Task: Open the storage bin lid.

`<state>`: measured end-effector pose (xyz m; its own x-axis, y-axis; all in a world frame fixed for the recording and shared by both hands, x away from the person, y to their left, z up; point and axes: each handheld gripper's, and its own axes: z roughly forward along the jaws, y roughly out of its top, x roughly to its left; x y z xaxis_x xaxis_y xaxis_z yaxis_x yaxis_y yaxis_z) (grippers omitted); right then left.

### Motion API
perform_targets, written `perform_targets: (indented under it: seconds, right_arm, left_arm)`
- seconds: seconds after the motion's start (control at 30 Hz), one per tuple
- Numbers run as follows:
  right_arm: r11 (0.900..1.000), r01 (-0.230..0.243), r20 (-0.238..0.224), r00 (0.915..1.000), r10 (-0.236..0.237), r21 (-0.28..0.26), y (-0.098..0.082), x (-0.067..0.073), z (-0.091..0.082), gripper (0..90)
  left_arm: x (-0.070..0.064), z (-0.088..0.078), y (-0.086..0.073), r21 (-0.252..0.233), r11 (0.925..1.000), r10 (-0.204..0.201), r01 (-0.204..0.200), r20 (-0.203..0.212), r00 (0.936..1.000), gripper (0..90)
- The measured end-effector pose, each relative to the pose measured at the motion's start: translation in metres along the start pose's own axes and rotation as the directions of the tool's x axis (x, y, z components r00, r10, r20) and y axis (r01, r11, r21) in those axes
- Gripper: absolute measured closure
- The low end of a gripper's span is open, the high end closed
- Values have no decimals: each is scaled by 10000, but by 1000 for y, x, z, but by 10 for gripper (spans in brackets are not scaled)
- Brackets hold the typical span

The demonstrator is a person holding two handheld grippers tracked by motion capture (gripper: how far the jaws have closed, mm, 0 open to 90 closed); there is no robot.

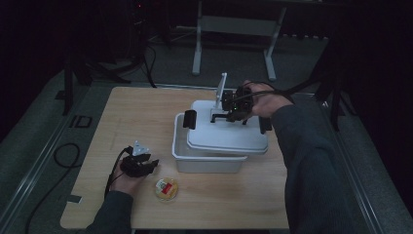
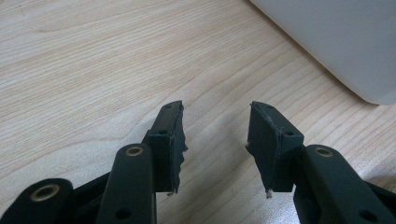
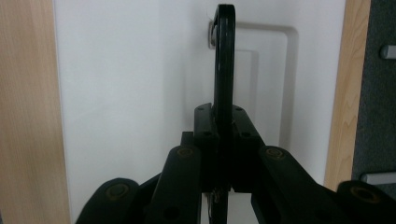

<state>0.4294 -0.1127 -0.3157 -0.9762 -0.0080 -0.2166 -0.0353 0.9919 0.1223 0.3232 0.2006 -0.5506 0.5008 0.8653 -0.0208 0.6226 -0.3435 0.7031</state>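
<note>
A white plastic box (image 1: 207,163) stands in the middle of the wooden table (image 1: 146,112). Its white lid (image 1: 226,136) rests askew on top, shifted toward the right and back. My right gripper (image 1: 229,113) is shut on the lid's black handle (image 3: 224,65), which stands upright between the jaws over the lid (image 3: 130,93). My left gripper (image 1: 146,165) rests low at the front left, open and holding nothing, its fingertips (image 2: 170,126) over bare wood. The box's corner (image 2: 345,42) shows at the upper right of the left gripper view.
A small round yellow container (image 1: 166,189) with a red label lies on the table just right of my left gripper. A black latch (image 1: 189,119) sticks up at the box's left end. A metal frame (image 1: 234,29) stands on the floor beyond the table.
</note>
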Motion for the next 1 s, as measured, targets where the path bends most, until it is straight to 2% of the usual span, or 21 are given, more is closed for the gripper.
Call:
perform_targets:
  seconds: [1.0]
  right_arm:
    - [9968, -778, 119, 9969, 780, -184, -39, -6, -9, 843]
  left_arm:
    - [-2, 2, 0, 92, 9999, 46, -46, 46, 10000, 555]
